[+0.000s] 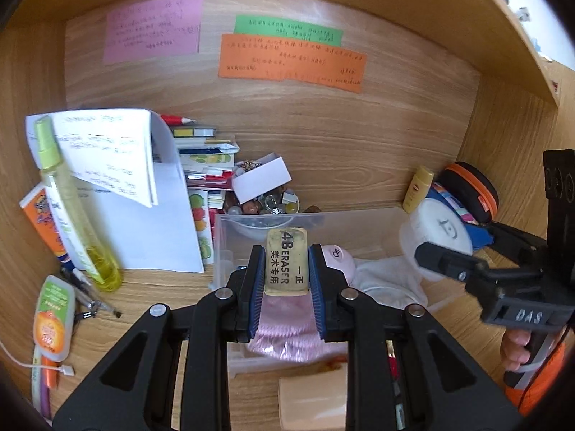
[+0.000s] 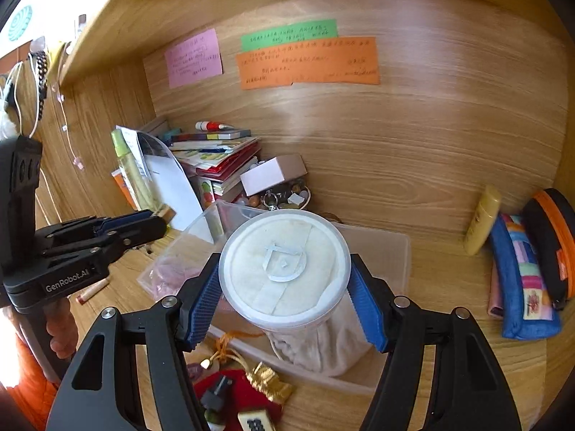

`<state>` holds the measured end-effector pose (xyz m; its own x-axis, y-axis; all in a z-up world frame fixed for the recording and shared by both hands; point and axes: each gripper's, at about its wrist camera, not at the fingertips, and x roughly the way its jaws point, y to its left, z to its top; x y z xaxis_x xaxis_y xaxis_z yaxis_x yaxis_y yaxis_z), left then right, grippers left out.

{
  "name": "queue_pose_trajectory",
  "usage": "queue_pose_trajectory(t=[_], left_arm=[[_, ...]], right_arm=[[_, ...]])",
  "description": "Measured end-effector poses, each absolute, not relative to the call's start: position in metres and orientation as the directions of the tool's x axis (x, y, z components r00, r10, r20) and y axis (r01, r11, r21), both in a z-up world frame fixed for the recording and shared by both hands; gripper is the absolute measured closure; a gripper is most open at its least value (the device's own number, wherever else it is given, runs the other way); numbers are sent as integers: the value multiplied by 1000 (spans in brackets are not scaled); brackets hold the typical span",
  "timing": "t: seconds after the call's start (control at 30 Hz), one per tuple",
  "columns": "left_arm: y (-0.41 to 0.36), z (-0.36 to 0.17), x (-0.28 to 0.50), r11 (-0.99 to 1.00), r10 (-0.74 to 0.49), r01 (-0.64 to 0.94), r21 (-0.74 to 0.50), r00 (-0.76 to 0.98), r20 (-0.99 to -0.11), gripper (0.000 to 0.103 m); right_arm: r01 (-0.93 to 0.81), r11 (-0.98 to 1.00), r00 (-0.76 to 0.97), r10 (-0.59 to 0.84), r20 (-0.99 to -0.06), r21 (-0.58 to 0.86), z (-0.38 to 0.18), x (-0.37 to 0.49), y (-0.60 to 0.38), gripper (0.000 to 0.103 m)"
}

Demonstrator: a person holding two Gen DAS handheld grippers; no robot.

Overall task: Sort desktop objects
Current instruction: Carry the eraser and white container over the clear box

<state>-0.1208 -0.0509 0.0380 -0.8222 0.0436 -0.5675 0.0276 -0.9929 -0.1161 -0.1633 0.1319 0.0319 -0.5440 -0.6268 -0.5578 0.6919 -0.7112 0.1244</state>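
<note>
We see a wood-grain surface (image 2: 449, 287) closed in by a wooden back wall, and we place everything against the clear plastic storage bin (image 1: 359, 222) that sits mid-surface. Inside the bin lie a pink knitted cloth (image 1: 287, 327) and a white soft cloth (image 1: 388, 280).

Left of the bin, a white sheaf of papers (image 1: 118, 186) leans upright, with a stack of colourful books (image 1: 205, 165) behind it and a tall yellow-green spray bottle (image 1: 72, 208) in front. Behind the bin's far left corner, a small white cardboard box (image 1: 260, 177) rests tilted on a bowl of mixed beads and trinkets (image 1: 262, 208). Right of the bin, a blue patchwork pencil pouch (image 2: 521, 287) lies beside a black round case with orange zip (image 2: 550, 244), and a small yellow tube bottle (image 2: 481, 219) leans on the wall.

Above the bin's right part, our right hand-held gripper (image 2: 284, 294) is spread wide, its blue pads pressed on both sides of a round translucent plastic tub with a white lid (image 2: 284, 262).

Above the bin's near left part, our left hand-held gripper (image 1: 286, 269) is nearly closed, pinching a yellowish rectangular 4B eraser (image 1: 286, 260) that stands upright between the pads, over the pink cloth.
</note>
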Motion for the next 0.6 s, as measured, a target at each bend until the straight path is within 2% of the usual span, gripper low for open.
queue_pose_trajectory(t=[0.3,0.6], left_arm=[[-62,4,-160,-990,36,60,-126,-762,-647,80],[-62,-16,-167,-993,22,64,-100,-730,-683,80]], right_arm=[[648,-750,-528,-567,-633,132,-3,-189,126,39],[603,-798,-571,-439,-693,9,-28,-199,114,40]])
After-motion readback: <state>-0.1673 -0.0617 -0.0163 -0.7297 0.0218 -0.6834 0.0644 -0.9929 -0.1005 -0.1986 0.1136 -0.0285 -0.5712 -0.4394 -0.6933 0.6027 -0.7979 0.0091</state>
